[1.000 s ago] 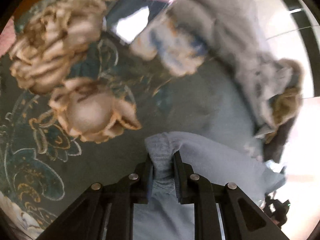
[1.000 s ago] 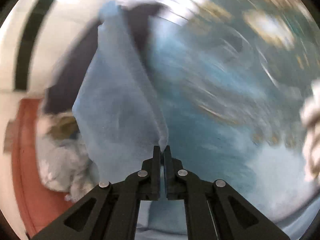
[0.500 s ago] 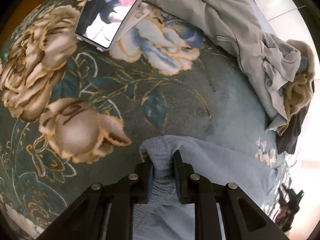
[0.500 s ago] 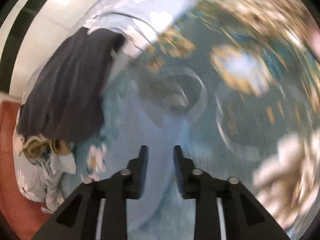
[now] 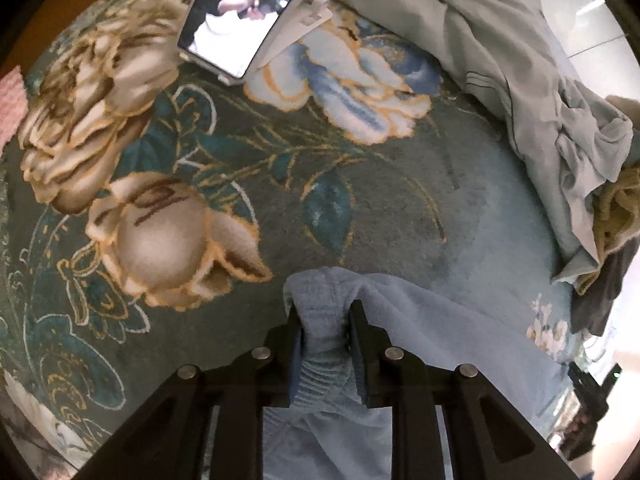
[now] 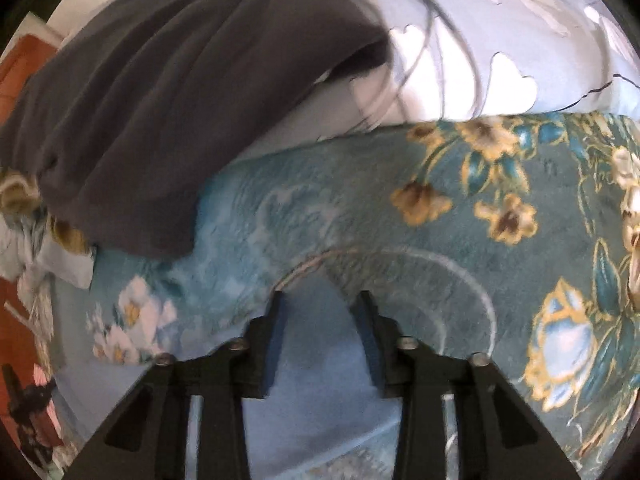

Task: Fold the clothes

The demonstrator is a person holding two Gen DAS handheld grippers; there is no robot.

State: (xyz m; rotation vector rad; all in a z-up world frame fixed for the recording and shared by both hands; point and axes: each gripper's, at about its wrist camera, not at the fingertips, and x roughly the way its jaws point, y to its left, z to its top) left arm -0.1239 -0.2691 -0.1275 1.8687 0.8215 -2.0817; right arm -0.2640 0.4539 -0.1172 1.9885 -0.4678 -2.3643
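A light blue garment (image 5: 432, 328) lies on the teal floral blanket (image 5: 240, 152). My left gripper (image 5: 323, 312) is shut on its ribbed elastic edge, holding it low over the blanket. In the right wrist view, my right gripper (image 6: 320, 304) is open and empty, its fingertips just above the same light blue garment (image 6: 320, 380), which lies flat under it on the blanket (image 6: 400, 208).
A pile of grey-green clothes (image 5: 520, 80) lies at the back right, with a tan item (image 5: 616, 216) and a dark garment (image 6: 160, 100) beside it. A tablet (image 5: 236, 12) stands at the back. A floral sheet (image 6: 500, 32) lies beyond the blanket.
My right gripper has let go of the garment's edge and opened, and now hangs low over the laid-down cloth. My left gripper keeps its hold and has barely moved.
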